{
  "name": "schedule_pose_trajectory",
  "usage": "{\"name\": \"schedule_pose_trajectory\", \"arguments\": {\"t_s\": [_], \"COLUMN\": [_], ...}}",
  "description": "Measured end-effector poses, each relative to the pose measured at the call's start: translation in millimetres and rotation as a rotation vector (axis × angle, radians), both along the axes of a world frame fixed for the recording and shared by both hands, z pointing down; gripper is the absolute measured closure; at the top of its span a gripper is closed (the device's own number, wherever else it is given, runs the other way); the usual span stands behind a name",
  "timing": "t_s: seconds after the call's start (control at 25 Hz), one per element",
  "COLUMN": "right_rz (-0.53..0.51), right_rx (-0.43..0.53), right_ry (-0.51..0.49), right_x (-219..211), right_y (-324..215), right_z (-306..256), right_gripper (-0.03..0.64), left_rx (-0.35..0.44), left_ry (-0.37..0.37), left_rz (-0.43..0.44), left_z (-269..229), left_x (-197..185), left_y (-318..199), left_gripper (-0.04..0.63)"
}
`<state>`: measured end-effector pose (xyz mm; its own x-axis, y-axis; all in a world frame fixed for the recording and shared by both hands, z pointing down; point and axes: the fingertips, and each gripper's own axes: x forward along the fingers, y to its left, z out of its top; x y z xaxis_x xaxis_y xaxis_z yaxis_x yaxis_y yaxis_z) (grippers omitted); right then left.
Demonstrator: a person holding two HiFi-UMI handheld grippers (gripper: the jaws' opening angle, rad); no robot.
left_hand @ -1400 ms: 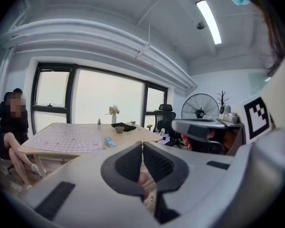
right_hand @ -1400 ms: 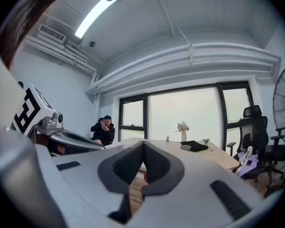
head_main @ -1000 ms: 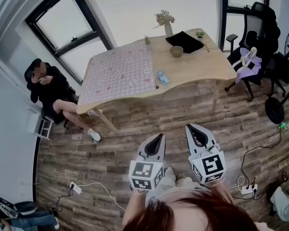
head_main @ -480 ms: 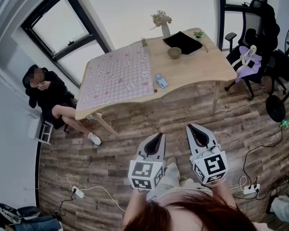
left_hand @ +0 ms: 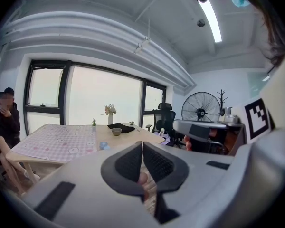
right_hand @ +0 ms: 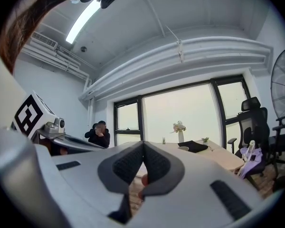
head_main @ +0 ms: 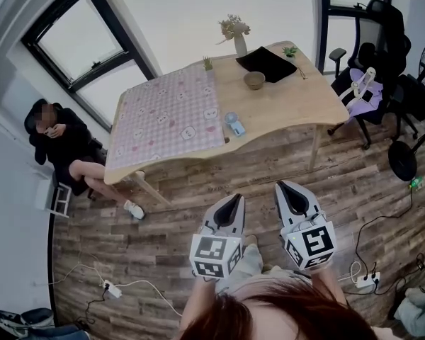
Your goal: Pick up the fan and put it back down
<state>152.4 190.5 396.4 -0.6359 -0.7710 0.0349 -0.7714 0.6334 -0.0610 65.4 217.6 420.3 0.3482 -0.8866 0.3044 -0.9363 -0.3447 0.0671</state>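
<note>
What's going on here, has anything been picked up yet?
Nothing is held yet. A person stands on the wood floor with the left gripper and right gripper out in front, both shut and empty. The table is ahead of them, beyond both grippers. A small blue item, possibly a desk fan, sits near its front edge beside the pink cloth, and a pedestal fan stands off to the right. A seated person by the window takes no part.

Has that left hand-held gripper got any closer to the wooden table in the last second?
Yes. The left hand-held gripper has come towards the light wooden table; the plank floor showing between them has narrowed.
</note>
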Motion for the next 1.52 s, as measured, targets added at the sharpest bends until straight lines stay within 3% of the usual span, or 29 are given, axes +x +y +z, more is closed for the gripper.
{"name": "schedule_pose_trajectory", "arguments": {"t_s": [1.52], "right_rz": [0.039], "right_rx": [-0.015], "right_ry": [0.106], "right_x": [-120], "right_y": [-149], "right_z": [-2], "right_gripper": [0.617], "left_rx": [0.006], "left_ry": [0.072], "left_rz": [0.067], "left_z": [-2], "left_x": [-113], "left_y": [-149], "left_gripper": [0.581]}}
